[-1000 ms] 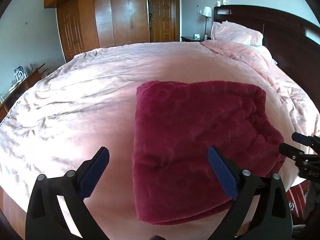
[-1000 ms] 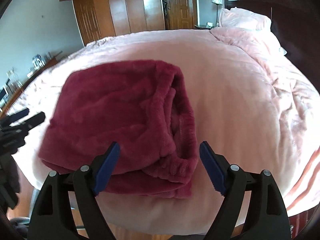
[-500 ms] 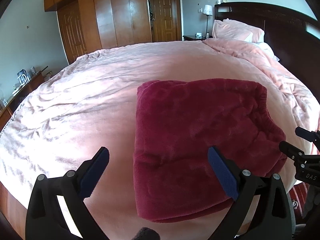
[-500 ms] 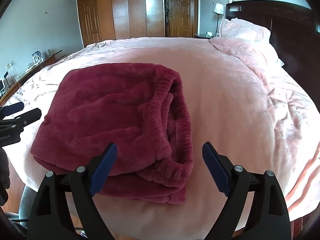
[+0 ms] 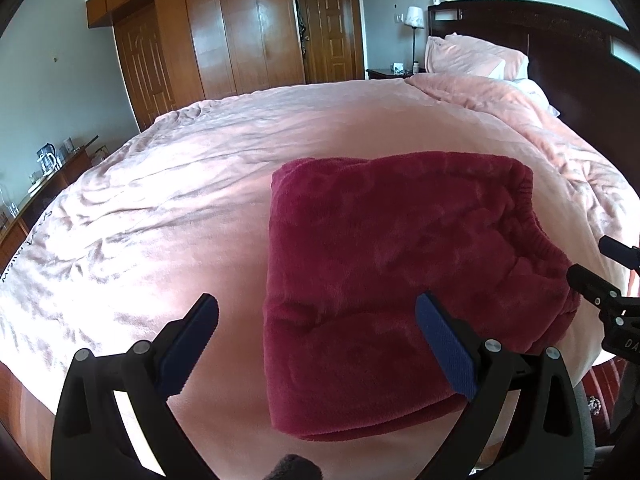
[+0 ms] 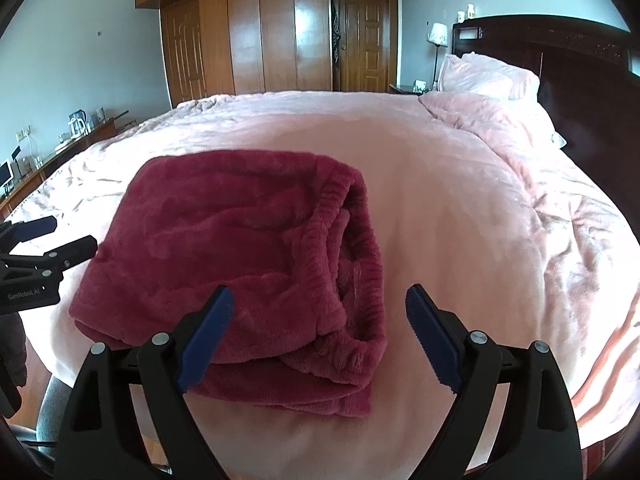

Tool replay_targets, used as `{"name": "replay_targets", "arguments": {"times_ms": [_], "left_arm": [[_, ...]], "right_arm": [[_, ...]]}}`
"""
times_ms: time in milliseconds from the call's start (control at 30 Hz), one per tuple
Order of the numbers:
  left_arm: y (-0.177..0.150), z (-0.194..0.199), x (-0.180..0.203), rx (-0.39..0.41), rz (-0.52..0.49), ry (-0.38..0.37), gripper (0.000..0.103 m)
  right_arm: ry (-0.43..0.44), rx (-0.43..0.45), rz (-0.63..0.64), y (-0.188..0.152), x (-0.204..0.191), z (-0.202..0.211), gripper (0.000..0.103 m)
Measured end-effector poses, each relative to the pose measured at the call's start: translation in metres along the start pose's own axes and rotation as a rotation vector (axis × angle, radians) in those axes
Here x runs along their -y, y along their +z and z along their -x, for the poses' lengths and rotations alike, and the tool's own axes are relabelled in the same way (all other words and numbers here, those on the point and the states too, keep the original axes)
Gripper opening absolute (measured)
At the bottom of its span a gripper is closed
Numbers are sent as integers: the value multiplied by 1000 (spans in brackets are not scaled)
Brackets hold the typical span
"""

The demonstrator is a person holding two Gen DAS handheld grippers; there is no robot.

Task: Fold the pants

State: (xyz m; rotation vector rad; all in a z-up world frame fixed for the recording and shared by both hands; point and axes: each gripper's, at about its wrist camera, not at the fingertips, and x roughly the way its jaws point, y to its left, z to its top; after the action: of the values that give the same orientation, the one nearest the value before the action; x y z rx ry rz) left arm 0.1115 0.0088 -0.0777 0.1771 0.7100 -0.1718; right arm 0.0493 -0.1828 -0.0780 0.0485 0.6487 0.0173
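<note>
While the left gripper hangs over the near edge of the bed, its blue-padded jaws stand wide apart with nothing pressed between them; the left pad is above bare pink bedspread and the right pad is above the near left part of the pants. These dark red fleece pants lie folded into a thick, roughly square bundle on the bedspread near the bed's front edge, flat and free of both tools, with the gathered elastic waistband turned toward the right side of the bundle. Further right, the right gripper is also above the near edge, its jaws spread wide after just opening a little further, holding nothing; the waistband end of the bundle sits in the gap below them without touching either pad. Beyond the pants the bedspread runs back to pink pillows against a dark headboard at the far right, with a wooden wardrobe along the back wall.
</note>
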Motion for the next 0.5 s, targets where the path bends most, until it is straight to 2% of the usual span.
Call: {"name": "replay_targets", "arguments": {"times_ms": [67, 167, 500], "left_arm": [[0, 1, 0, 5, -2, -1, 98], [1, 3, 2, 10, -7, -2, 98], [2, 7, 6, 17, -14, 12, 98]], "right_arm": [[1, 17, 2, 1, -1, 4, 90], [12, 28, 8, 2, -3, 7, 97], [15, 35, 11, 3, -8, 11, 97]]}}
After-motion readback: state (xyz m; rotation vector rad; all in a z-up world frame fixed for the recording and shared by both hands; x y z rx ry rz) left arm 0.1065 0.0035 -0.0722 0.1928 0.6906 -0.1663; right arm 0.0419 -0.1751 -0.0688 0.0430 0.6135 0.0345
